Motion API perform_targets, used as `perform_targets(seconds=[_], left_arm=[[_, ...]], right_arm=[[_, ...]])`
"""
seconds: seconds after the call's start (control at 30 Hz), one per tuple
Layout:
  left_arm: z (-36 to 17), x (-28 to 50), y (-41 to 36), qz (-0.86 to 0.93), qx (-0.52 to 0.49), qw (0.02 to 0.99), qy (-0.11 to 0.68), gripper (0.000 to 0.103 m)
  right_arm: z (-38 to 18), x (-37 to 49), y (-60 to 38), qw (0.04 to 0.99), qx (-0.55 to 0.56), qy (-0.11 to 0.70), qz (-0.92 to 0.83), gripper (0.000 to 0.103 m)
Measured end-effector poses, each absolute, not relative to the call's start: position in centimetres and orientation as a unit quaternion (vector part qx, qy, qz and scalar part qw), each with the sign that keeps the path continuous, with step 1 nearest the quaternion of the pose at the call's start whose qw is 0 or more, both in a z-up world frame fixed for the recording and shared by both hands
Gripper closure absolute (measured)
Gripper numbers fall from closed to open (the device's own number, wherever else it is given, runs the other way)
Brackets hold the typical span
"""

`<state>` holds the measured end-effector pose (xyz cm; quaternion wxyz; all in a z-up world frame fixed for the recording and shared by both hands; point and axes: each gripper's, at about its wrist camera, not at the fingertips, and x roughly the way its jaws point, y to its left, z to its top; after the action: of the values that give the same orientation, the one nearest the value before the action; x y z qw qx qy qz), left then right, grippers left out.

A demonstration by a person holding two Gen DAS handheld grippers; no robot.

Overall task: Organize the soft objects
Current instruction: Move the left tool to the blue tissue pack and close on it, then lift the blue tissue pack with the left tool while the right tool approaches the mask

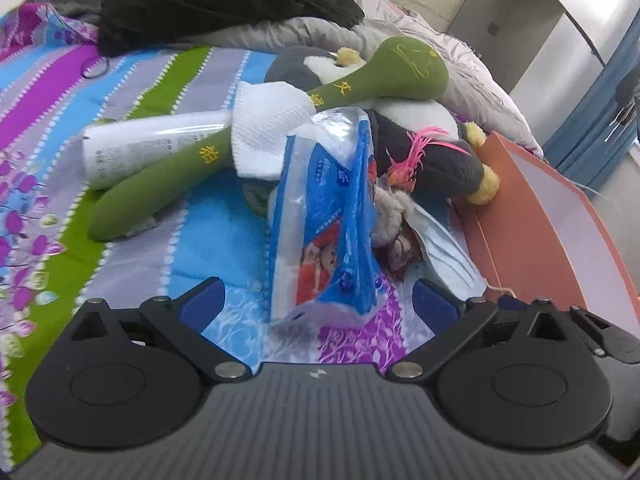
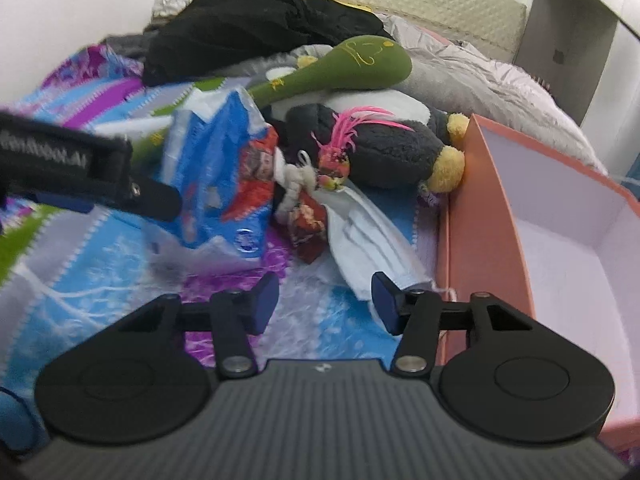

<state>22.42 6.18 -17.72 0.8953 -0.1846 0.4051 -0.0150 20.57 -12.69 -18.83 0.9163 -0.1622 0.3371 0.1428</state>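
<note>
A pile of soft things lies on the striped quilt (image 1: 52, 128). My left gripper (image 1: 320, 306) is open, its blue pads well apart on either side of the near end of a blue tissue pack (image 1: 328, 240) without touching it. Behind the pack lie a long green plush (image 1: 160, 184), a grey-and-white penguin plush (image 1: 440, 160), a white paper towel (image 1: 268, 128) and a white roll (image 1: 152, 144). My right gripper (image 2: 325, 304) is open and empty, low over the quilt. A pale blue face mask (image 2: 372, 248) lies just beyond its right finger, beside a small doll (image 2: 304, 216) with pink feathers.
An orange box (image 2: 480, 220) with a bare white inside stands at the right, against the penguin's yellow feet. A black garment (image 2: 256, 28) and a grey duvet (image 2: 480, 76) lie at the back. The left tool's black strapped body (image 2: 68, 160) juts in from the left.
</note>
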Motion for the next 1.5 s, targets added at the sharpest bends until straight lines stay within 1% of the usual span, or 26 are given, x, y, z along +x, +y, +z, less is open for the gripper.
perform_targets(seconds=[0.13, 0.27, 0.3, 0.37, 0.4, 0.43, 0.47, 0.5, 0.53, 0.57, 0.6, 0.63, 0.7, 0.87, 1.0, 1.2, 1.5], left_arm=[[-18.8, 24.2, 6.2, -0.010, -0.185, 0.895, 0.406, 0.001], [-19.8, 25.9, 6.0, -0.014, -0.190, 0.892, 0.409, 0.001], [-20.1, 26.3, 6.0, -0.014, -0.190, 0.891, 0.412, 0.001], [-20.8, 27.1, 5.7, -0.010, -0.184, 0.889, 0.419, 0.001], [-21.3, 27.3, 5.7, -0.012, -0.183, 0.889, 0.420, 0.001], [-21.7, 27.6, 5.6, -0.010, -0.182, 0.887, 0.424, 0.001], [-22.2, 27.9, 5.6, -0.008, -0.182, 0.884, 0.430, 0.003], [-22.5, 28.0, 5.6, -0.012, -0.187, 0.883, 0.431, 0.010], [-22.7, 28.1, 5.6, -0.014, -0.192, 0.881, 0.433, 0.015], [-22.8, 28.1, 5.6, -0.011, -0.198, 0.878, 0.435, 0.025], [-22.8, 28.1, 5.7, -0.011, -0.202, 0.877, 0.436, 0.035], [-22.7, 28.1, 5.7, -0.012, -0.201, 0.877, 0.436, 0.038], [-22.3, 27.8, 5.6, -0.013, -0.198, 0.880, 0.431, 0.049], [-20.5, 26.2, 5.6, -0.016, -0.197, 0.888, 0.416, 0.060], [-18.7, 24.5, 5.6, -0.022, -0.203, 0.893, 0.401, 0.063], [-16.5, 21.3, 6.0, -0.022, -0.208, 0.893, 0.398, 0.063], [-16.5, 15.9, 6.1, -0.026, -0.221, 0.873, 0.435, 0.063]], right_arm=[[-20.3, 22.1, -12.5, 0.911, -0.188, 0.340, 0.135, 0.052], [-21.5, 23.4, -12.4, 0.907, -0.206, 0.345, 0.128, 0.060], [-21.8, 23.8, -12.5, 0.905, -0.207, 0.349, 0.128, 0.063], [-22.2, 24.3, -12.6, 0.903, -0.210, 0.354, 0.126, 0.076], [-22.3, 24.4, -12.6, 0.903, -0.212, 0.353, 0.125, 0.078], [-22.3, 24.4, -12.6, 0.903, -0.214, 0.352, 0.125, 0.083], [-22.2, 24.4, -12.7, 0.903, -0.215, 0.352, 0.125, 0.088], [-22.2, 24.4, -12.7, 0.903, -0.214, 0.350, 0.125, 0.090], [-22.0, 24.3, -12.7, 0.904, -0.213, 0.349, 0.126, 0.094], [-21.9, 24.2, -12.7, 0.905, -0.215, 0.346, 0.127, 0.097], [-21.7, 24.2, -12.7, 0.905, -0.216, 0.343, 0.128, 0.098], [-21.5, 24.1, -12.6, 0.906, -0.215, 0.340, 0.130, 0.099], [-20.9, 23.8, -12.6, 0.908, -0.213, 0.335, 0.132, 0.099], [-19.0, 22.5, -12.3, 0.915, -0.213, 0.316, 0.134, 0.100], [-17.4, 21.0, -12.2, 0.919, -0.217, 0.300, 0.135, 0.100], [-15.6, 18.4, -12.6, 0.921, -0.209, 0.300, 0.137, 0.100], [-15.1, 13.7, -13.1, 0.908, -0.182, 0.344, 0.156, 0.100]])
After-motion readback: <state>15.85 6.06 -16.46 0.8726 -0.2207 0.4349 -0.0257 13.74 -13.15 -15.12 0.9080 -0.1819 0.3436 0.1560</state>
